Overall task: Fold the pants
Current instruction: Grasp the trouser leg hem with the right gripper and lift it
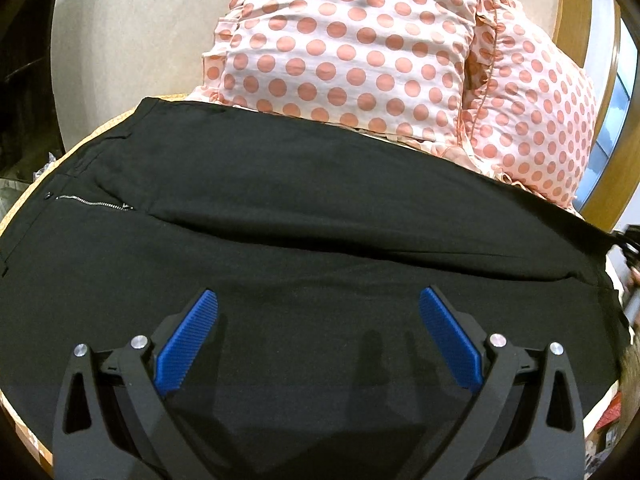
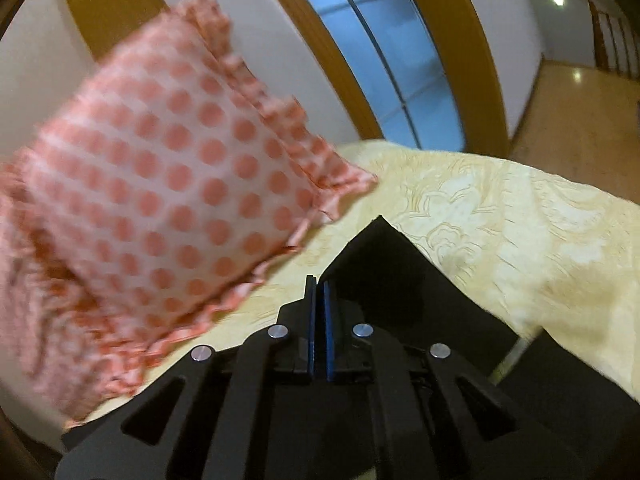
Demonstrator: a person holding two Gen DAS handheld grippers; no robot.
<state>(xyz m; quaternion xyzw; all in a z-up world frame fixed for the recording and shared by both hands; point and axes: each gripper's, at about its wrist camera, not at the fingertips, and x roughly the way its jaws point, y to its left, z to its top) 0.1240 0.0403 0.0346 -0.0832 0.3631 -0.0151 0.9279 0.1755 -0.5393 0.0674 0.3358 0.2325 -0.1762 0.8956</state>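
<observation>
Black matte pants (image 1: 304, 208), metal zipper at left, spread across frame centre; left gripper (image 1: 318, 312) gaping above them, ribbed blue pads; right gripper (image 2: 319, 292) clamped on pants corner (image 2: 380, 256); polka-dot ruffled pillow (image 1: 352, 52) upper right; cream damask bedspread (image 2: 500, 220).

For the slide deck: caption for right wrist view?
Right gripper shut on black pants corner, lifted over yellow bedspread beside polka-dot pillow.

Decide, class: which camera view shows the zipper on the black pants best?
The left wrist view. There the zipper lies in plain sight at the waist end of the pants, which are spread flat. The right wrist view shows only a lifted corner of the pants clamped in the right gripper; no zipper appears.
</observation>
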